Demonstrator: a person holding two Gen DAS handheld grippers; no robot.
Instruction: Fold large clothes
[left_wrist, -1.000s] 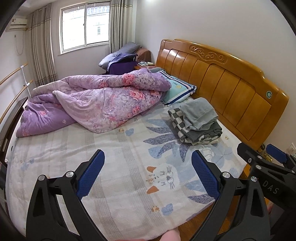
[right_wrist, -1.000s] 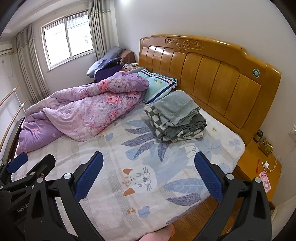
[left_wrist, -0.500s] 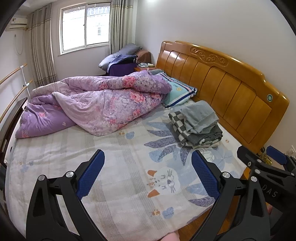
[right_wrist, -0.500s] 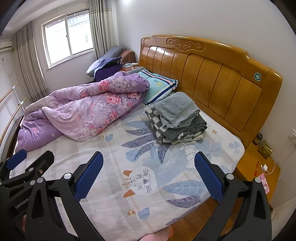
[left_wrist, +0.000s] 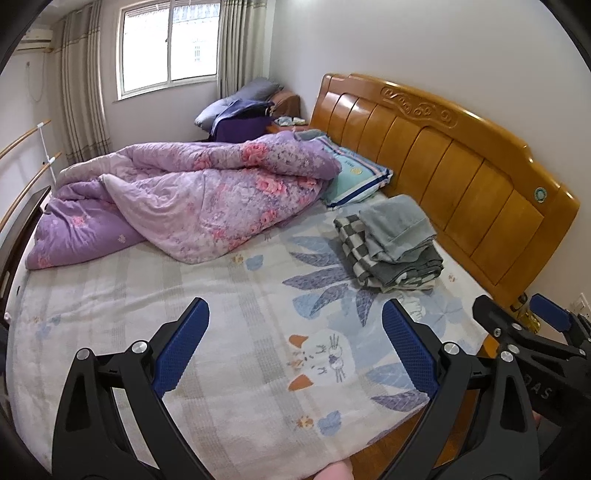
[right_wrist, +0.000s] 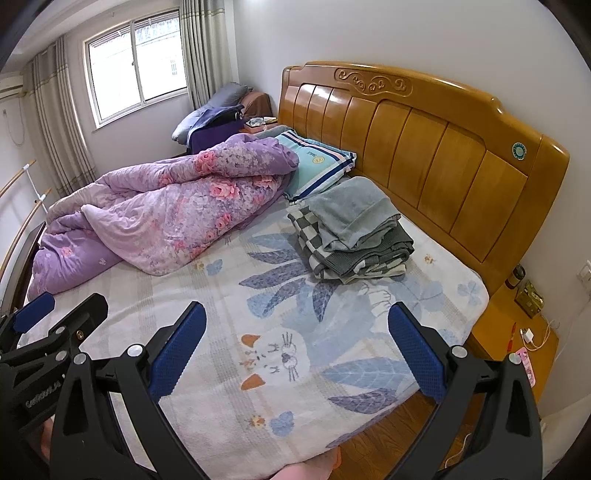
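Observation:
A pile of folded clothes (left_wrist: 391, 243), a grey piece on top of a checked one, lies on the bed near the wooden headboard; it also shows in the right wrist view (right_wrist: 351, 229). My left gripper (left_wrist: 295, 343) is open and empty, held above the near part of the bed. My right gripper (right_wrist: 297, 343) is open and empty too, beside the left one. Each gripper shows at the edge of the other's view, the right gripper (left_wrist: 532, 332) and the left gripper (right_wrist: 48, 325).
A crumpled purple floral quilt (left_wrist: 192, 199) covers the far left of the bed. A teal striped pillow (right_wrist: 314, 166) lies by the headboard (right_wrist: 424, 147). A bedside table (right_wrist: 517, 332) with small items stands at the right. The bed's near edge (left_wrist: 332, 454) is just below me.
Both grippers have pulled back and tilted slightly; the bed and the clothes pile sit a little lower and farther in both views. The jaws have stayed open.

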